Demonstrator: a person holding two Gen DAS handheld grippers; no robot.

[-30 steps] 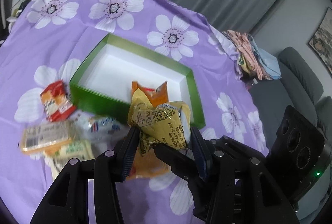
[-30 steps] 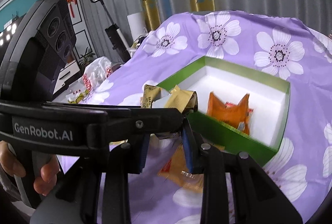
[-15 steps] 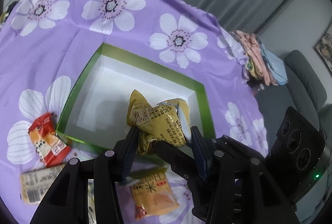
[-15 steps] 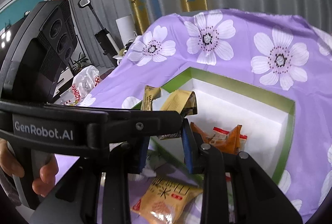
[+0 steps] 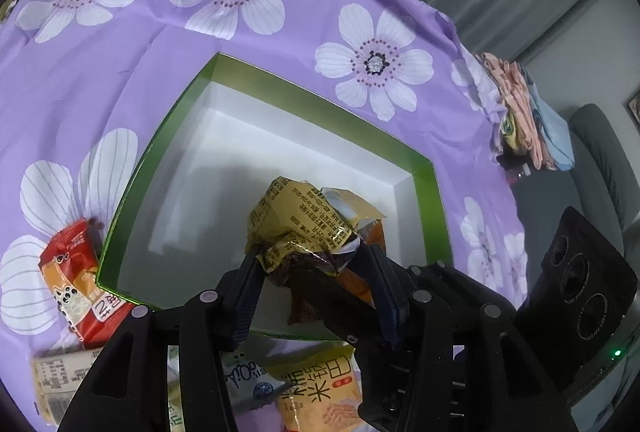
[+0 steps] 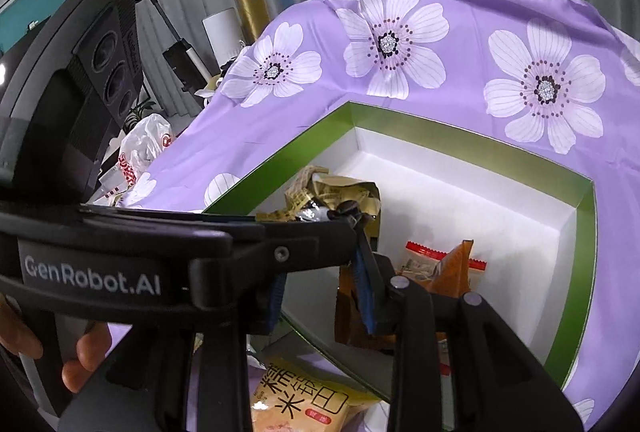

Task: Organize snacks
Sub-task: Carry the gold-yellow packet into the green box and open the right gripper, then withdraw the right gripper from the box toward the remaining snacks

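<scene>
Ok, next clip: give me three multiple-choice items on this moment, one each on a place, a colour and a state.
1. Where is the gold packet?
A. Flat on the cloth
B. In the left gripper, over the box
C. On the sofa

2. What colour is the box rim?
A. Green
B. Red
C. Blue

3. What state is the box in?
A. Closed with a lid
B. Open and empty
C. Open, with an orange packet inside

Answers: 1 B, the pads pinch the crumpled packet above the white floor of the box. 2 A, the rim is green around a white inside. 3 C, no lid is on it and the right wrist view shows the orange packet on its floor.
</scene>
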